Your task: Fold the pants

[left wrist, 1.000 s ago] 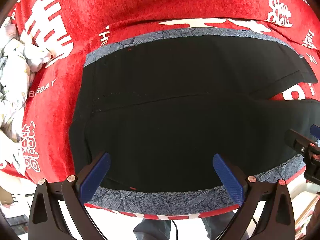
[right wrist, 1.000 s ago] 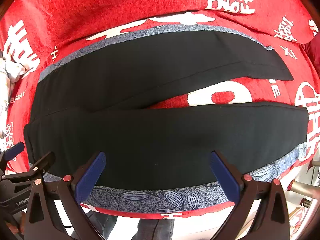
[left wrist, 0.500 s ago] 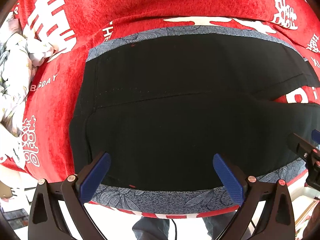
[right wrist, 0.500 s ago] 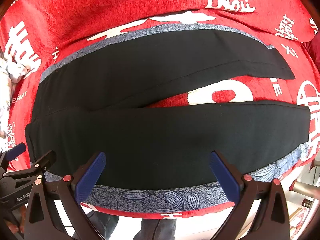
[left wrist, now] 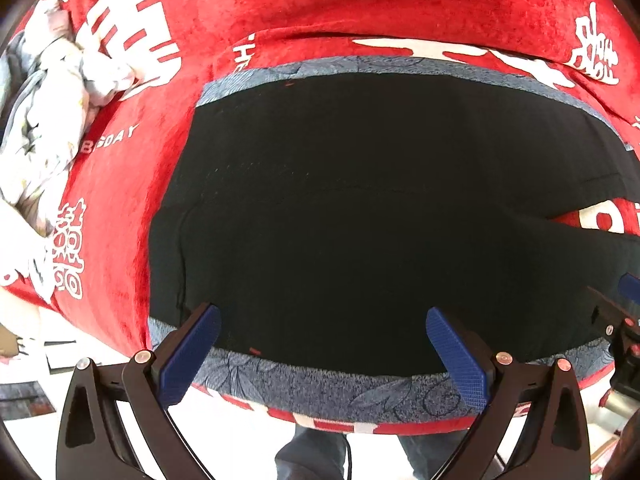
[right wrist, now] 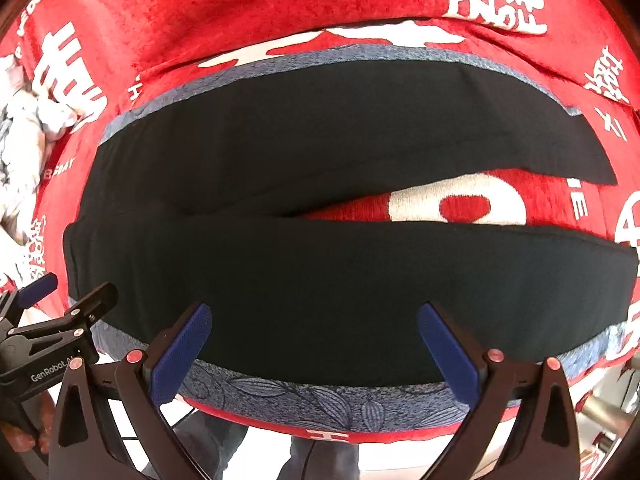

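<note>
Both claws have eased slightly forward over the last second, left claw [left wrist: 323,340] and right claw [right wrist: 314,338] spread wide, gripping nothing, above the black pants [right wrist: 320,280] lying flat, legs splayed, at the counter's [right wrist: 312,400] near edge — fold not started.

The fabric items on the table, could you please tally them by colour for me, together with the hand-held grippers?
Black: 1, the pants, spread flat
Red with white print: 1, the cloth covering the table
Blue-grey leaf print: 1, the mat under the pants
Pale floral: 1, a crumpled garment
Hand-held grippers: 2, left and right, both open
Total: 6
</note>
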The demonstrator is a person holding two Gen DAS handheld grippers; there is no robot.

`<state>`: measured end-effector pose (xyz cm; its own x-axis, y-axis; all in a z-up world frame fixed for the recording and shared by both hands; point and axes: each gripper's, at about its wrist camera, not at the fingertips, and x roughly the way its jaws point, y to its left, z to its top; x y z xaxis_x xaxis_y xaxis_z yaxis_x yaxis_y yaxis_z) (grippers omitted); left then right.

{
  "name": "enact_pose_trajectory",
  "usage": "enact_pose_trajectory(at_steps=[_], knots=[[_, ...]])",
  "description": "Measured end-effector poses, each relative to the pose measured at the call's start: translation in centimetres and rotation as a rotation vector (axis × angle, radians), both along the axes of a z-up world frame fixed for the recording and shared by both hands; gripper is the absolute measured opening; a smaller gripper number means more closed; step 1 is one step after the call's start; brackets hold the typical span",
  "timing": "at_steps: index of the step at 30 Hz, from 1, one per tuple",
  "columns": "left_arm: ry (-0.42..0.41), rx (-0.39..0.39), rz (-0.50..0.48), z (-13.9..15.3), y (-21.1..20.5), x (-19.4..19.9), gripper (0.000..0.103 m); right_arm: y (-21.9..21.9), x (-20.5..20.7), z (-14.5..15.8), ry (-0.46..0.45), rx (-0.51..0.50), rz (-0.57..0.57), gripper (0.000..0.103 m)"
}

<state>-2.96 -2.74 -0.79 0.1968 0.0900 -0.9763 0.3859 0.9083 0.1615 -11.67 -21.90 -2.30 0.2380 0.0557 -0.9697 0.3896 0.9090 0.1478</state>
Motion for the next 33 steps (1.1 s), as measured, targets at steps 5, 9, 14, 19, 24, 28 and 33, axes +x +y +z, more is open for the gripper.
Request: enact_pose_trajectory(at_steps=[5, 9, 14, 19, 24, 28, 33], knots=[[0.006, 0.011, 0.000, 0.0, 0.8, -0.8, 0.103, 0.0, 0.0, -0.2, 0.005, 0.005, 0.004, 0.103], [0.014, -0.002, 0.011, -0.5, 1.9, -1.3, 0.103, 0.4, -0.2, -0.5, 0.004, 0.004, 0.009, 0.103], [0.016, -0.023, 0.020, -0.7, 3.3, -1.8, 0.103, 1.4, -0.5, -0.6, 0.008, -0.002, 0.010, 0.103], [0.024, -0.028, 0.031, -1.3, 4.6, -2.1, 0.103, 2.6, -0.9, -0.6, -0.002, -0.014, 0.020, 0.103], [0.020, -0.030, 0.024, -1.1, 5.3, -2.2, 0.103, 3.3, -1.4, -0.5, -0.003, -0.008, 0.000, 0.103], [0.013, -0.033, 0.012, -1.0, 5.4, -2.4, 0.103, 3.7, -1.8, -0.2, -0.011, -0.008, -0.010, 0.103], [0.012, -0.038, 0.006, -0.9, 5.6, -2.7, 0.103, 3.9, -2.4, -0.2, -0.028, 0.018, -0.023, 0.103]])
